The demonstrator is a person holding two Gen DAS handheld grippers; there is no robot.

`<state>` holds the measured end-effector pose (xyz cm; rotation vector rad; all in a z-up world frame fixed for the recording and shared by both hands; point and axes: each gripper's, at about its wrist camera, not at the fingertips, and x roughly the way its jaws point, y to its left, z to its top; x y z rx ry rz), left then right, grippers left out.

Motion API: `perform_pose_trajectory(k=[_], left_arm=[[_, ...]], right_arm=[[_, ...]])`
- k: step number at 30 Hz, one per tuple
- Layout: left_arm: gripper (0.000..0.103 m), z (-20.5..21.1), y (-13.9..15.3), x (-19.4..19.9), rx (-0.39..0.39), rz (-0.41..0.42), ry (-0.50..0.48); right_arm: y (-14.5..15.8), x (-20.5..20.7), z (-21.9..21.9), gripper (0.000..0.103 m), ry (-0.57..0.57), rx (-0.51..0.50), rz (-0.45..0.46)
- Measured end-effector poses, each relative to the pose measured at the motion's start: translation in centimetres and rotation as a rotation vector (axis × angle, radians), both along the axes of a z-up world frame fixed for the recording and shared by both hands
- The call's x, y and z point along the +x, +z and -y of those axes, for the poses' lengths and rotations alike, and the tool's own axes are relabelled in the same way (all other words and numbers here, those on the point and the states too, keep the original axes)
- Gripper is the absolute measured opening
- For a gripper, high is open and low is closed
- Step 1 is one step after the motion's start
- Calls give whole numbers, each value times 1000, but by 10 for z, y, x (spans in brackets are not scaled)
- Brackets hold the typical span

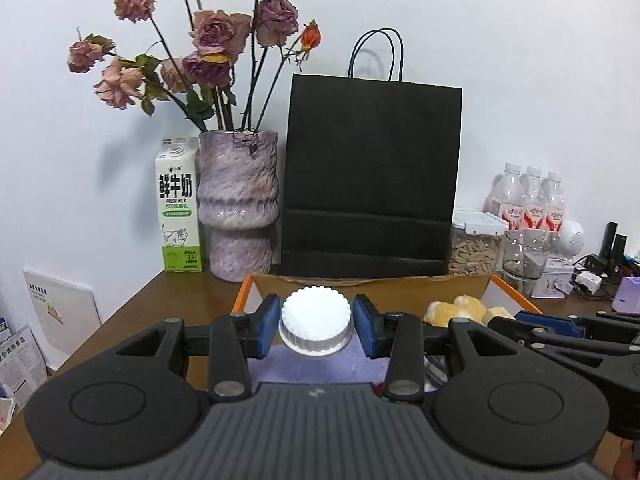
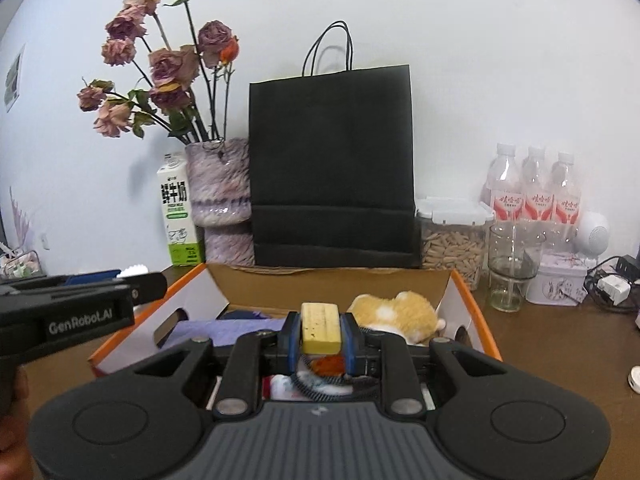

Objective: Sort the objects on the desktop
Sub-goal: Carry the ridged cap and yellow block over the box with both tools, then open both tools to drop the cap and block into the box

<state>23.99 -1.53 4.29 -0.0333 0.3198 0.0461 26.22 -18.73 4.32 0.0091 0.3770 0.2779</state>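
- Left tongs (image 1: 316,326) hold a white ribbed cap (image 1: 316,326); the open box (image 1: 400,285) sits right under them.
- Right tongs (image 2: 320,330) pinch a yellow block (image 2: 320,328), long axis pointing away (box below too).

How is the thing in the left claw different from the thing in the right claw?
The left gripper brackets a white ridged cap, round; its jaws stand wide. The right gripper pinches a yellow block, rectangular and smooth-sided; its jaws stand narrow. Both hang over the open cardboard box.
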Motion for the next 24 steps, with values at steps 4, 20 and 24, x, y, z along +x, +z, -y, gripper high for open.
perform_pose_trajectory(k=[4, 20, 24], left_arm=[[41, 4, -8, 19, 27, -17, 9], [103, 6, -22, 29, 103, -39, 78], [103, 4, -16, 26, 98, -59, 66]], right_arm=[[-4, 18, 2, 20, -6, -14, -10], [-8, 30, 8, 98, -79, -6, -8], [1, 27, 12, 103, -78, 9, 8]])
